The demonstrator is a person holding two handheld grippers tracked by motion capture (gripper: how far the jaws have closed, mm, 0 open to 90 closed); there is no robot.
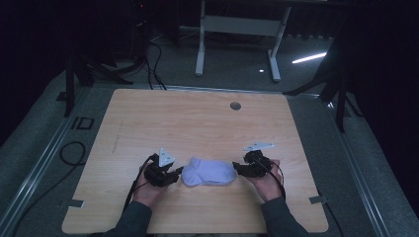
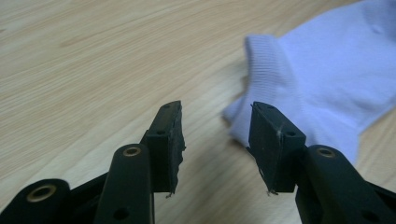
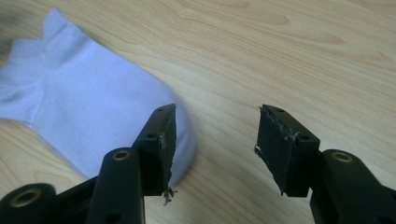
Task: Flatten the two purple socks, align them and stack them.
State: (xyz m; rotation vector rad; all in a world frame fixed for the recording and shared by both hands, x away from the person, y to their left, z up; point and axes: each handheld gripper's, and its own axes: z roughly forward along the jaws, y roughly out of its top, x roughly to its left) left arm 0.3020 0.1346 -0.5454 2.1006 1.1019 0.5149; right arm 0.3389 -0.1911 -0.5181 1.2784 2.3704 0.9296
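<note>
A pale lilac ankle sock [image 1: 208,172] lies flat on the wooden table [image 1: 197,123], near its front edge. My left gripper [image 1: 179,173] sits at the sock's left end, open, its jaws apart with bare wood between them. In the left gripper view the sock's ribbed cuff [image 2: 266,60] lies just beyond the right jaw of my left gripper [image 2: 215,128]. My right gripper [image 1: 237,169] sits at the sock's right end, also open. In the right gripper view the sock's rounded toe end [image 3: 93,116] lies under the left jaw of my right gripper [image 3: 215,133].
A small round grommet [image 1: 235,105] sits near the table's far edge. A white desk frame [image 1: 237,29] stands on the floor beyond the table. Black cables [image 1: 74,153] trail over the floor at the left. Dark stands flank both sides.
</note>
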